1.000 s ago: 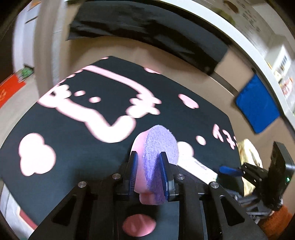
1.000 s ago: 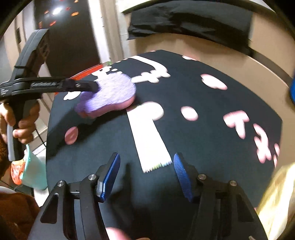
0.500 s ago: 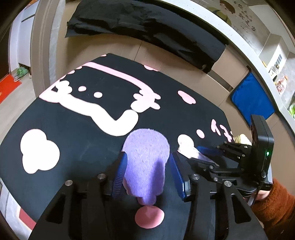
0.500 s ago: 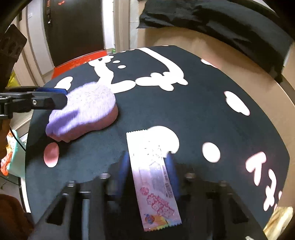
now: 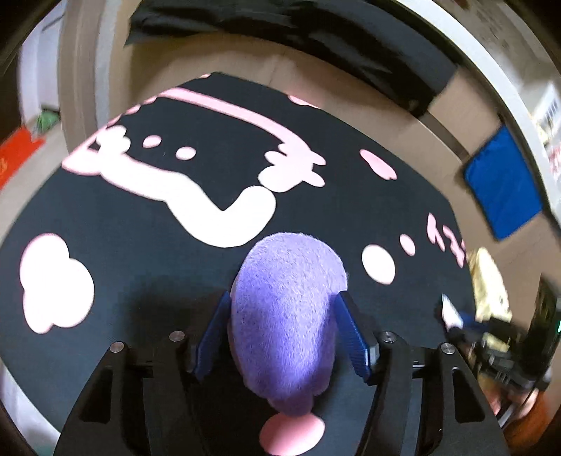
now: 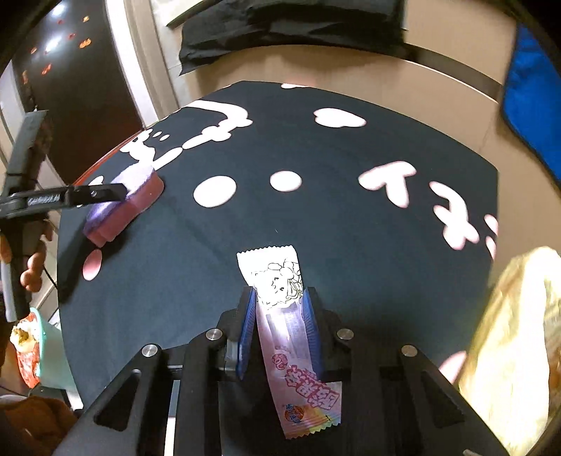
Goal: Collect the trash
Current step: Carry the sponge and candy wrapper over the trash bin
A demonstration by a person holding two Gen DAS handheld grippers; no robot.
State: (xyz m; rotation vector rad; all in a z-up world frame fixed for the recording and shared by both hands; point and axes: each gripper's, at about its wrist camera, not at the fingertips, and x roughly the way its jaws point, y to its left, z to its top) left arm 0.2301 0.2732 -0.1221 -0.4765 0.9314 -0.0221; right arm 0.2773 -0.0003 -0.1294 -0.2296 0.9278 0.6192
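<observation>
— Left wrist view: what's the left gripper (image 5: 284, 326) doing?
— Its blue fingers sit on either side of the sponge (image 5: 287, 315), which rests on the black cloth (image 5: 140, 224); I cannot tell whether they squeeze it.
— And the right gripper (image 6: 278, 329)?
— Clenched on the wrapper (image 6: 284, 315), near the cloth's front edge, well apart from the sponge.

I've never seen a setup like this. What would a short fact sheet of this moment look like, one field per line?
Surface: black mat with pink-white shapes, on a tan table
Left gripper: fingers on either side of a purple-and-pink sponge lying on the mat
Right gripper: shut on a long candy wrapper
Beside the mat: yellow crumpled bag, blue cloth, black cloth
</observation>
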